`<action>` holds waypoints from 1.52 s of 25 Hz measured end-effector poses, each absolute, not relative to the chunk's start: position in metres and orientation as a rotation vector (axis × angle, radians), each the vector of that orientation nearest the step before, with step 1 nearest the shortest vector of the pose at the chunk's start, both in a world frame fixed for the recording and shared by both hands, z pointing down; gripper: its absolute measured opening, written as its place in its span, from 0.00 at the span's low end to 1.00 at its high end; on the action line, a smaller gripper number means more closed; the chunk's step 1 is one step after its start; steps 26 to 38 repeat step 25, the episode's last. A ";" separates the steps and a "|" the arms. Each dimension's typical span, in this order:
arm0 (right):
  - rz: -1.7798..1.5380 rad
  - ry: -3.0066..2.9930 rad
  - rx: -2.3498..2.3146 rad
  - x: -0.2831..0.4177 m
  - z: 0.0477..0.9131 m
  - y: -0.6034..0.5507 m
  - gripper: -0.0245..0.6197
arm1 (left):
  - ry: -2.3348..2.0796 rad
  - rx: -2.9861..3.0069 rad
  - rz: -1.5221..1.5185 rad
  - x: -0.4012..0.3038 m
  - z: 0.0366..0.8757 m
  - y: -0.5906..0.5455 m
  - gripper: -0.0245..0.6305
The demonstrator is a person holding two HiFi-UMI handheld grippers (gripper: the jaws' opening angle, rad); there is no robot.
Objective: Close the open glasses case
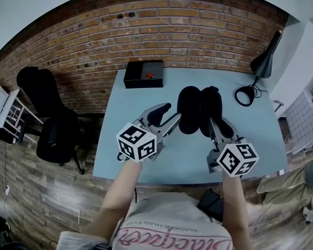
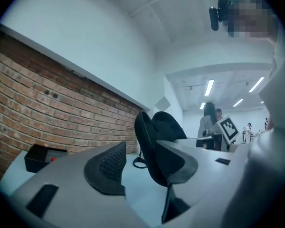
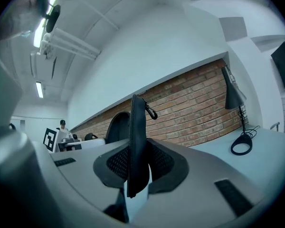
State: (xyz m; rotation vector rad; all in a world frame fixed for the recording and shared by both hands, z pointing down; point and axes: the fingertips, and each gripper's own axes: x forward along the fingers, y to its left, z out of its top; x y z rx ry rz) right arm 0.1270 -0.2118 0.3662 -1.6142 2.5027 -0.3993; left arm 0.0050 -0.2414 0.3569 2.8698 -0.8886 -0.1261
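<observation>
A black glasses case (image 1: 198, 110) stands open on the light blue table (image 1: 141, 155), its two shell halves upright side by side. My right gripper (image 1: 212, 123) is shut on the rim of the right half; in the right gripper view that thin zip edge (image 3: 137, 127) is pinched between both pads of the gripper (image 3: 138, 164). My left gripper (image 1: 173, 115) reaches the left half from the left. In the left gripper view the rim (image 2: 145, 137) lies against the right pad (image 2: 176, 161), while the left pad (image 2: 109, 167) stands apart from it.
A black box with a red button (image 1: 144, 74) sits at the table's far left corner. A black desk lamp (image 1: 263, 61) with its round base (image 1: 245, 95) stands at the far right. A black office chair (image 1: 49, 119) is left of the table, by the brick wall.
</observation>
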 end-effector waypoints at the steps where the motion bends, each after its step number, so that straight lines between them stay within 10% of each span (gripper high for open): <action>1: -0.398 2.495 -1.621 0.128 0.366 -0.212 0.14 | -0.920 2.875 -0.097 0.005 0.359 -0.242 0.33; 7: -0.341 2.515 -1.679 0.126 0.370 -0.211 0.13 | -1.057 2.939 0.143 0.016 0.378 -0.244 0.16; 38: -0.262 2.527 -1.699 0.122 0.366 -0.205 0.13 | -1.069 2.922 0.055 0.011 0.372 -0.236 0.14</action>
